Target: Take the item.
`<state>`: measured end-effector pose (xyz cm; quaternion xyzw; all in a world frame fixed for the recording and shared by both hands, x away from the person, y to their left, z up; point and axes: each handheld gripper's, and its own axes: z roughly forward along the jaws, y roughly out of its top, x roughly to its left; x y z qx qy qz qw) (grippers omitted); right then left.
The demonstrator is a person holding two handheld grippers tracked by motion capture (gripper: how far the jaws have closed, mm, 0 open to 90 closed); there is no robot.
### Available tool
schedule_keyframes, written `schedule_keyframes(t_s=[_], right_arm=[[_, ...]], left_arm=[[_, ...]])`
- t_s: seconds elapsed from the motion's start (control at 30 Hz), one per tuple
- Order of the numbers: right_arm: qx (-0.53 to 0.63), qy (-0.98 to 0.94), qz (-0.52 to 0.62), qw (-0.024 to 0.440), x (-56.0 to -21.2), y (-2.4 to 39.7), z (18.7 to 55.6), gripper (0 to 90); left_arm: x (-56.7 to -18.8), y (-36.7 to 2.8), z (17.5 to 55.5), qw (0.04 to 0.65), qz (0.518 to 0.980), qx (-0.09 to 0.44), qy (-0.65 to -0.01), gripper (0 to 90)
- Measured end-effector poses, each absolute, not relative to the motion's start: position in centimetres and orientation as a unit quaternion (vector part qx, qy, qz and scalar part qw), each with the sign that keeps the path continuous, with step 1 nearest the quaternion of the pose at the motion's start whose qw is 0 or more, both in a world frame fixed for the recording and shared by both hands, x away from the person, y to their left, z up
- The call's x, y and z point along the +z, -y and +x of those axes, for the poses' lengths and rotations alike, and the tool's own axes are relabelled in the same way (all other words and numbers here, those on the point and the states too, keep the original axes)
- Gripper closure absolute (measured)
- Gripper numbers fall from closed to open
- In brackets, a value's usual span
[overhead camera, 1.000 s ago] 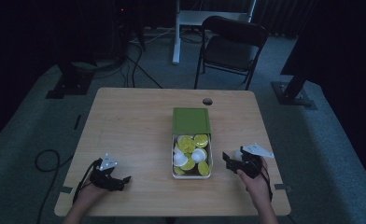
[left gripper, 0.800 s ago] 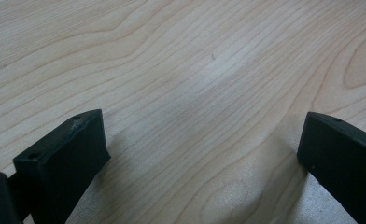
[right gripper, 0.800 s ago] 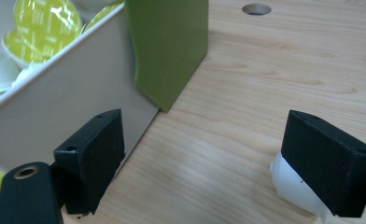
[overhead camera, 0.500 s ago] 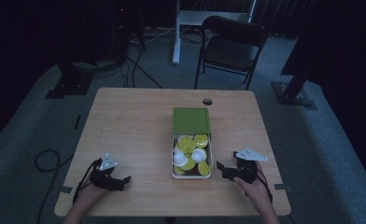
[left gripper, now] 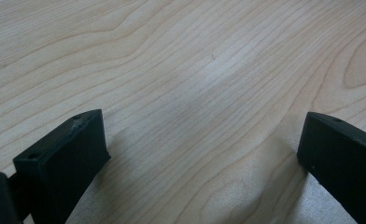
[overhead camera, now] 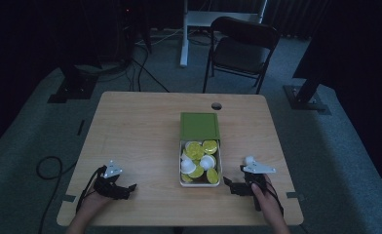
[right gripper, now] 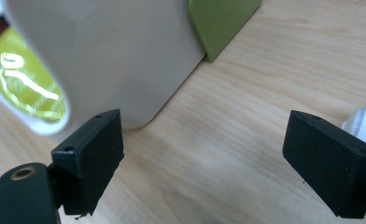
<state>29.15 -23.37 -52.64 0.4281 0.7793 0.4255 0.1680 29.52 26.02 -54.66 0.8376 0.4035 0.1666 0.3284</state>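
Resting wide apart with nothing between its jaws, the right tool point(right gripper: 204, 163) sits beside the white tray point(overhead camera: 183, 181) of yellow-green and white capsules point(overhead camera: 197, 152), so it should reach a capsule from above, clear of the rim.

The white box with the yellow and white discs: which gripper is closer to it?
Right. The right gripper sits just beside the white box, at its near corner, jaws open and empty. The left gripper rests well off to the box's other side.
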Motion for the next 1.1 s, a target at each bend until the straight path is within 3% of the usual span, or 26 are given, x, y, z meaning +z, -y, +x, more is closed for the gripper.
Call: schedule_keyframes(t_s=[1.1], right_arm=[[0.356,-0.827,0.4,0.169,-55.0,23.8,28.8,12.1]], left_arm=[[-54.7,-26.0,29.5,0.328,0.838,0.167,-0.403,1.5]])
